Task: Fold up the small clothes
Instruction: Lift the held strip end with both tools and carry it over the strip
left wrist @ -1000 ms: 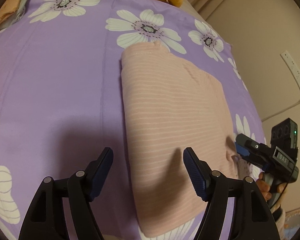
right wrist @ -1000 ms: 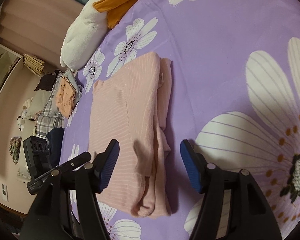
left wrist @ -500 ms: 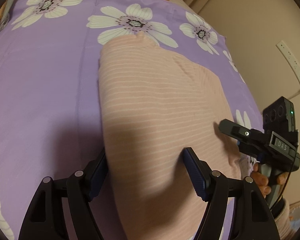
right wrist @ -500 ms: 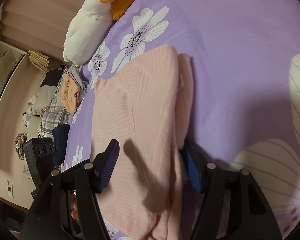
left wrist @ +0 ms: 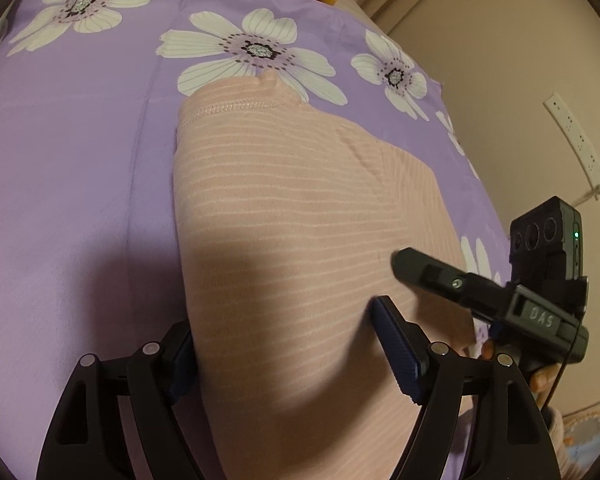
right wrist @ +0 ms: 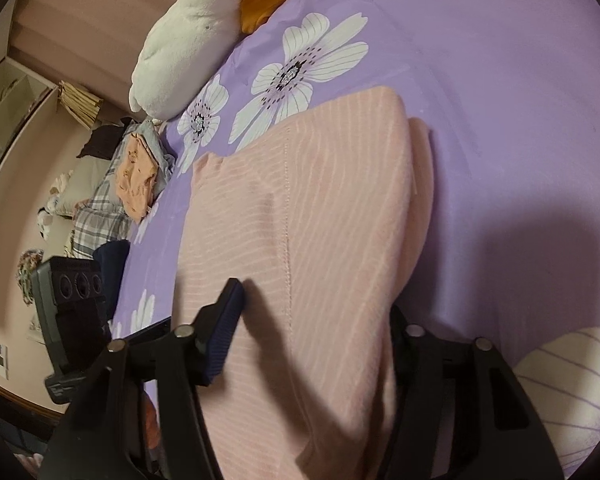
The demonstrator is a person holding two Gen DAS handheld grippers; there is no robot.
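Compared with one second earlier, both grippers now straddle the folded pink garment (left wrist: 292, 248) on the bed (left wrist: 68, 200). Left gripper (left wrist: 288, 344): jaws opening, fabric edge between them. Right gripper (right wrist: 316, 320): jaws closing around the edge, not yet clamped.

The right gripper (right wrist: 312, 332) straddles the near part of a folded pink striped garment (right wrist: 320, 216) that lies on a purple bedsheet with white flowers (right wrist: 500, 80); its jaws are closing, one finger above the cloth and the other at the garment's right edge, partly hidden by it. At the left, the left gripper (right wrist: 72, 312) shows beside the bed. Far away lie a white and orange plush toy (right wrist: 188, 28) and a pile of clothes (right wrist: 136, 172).
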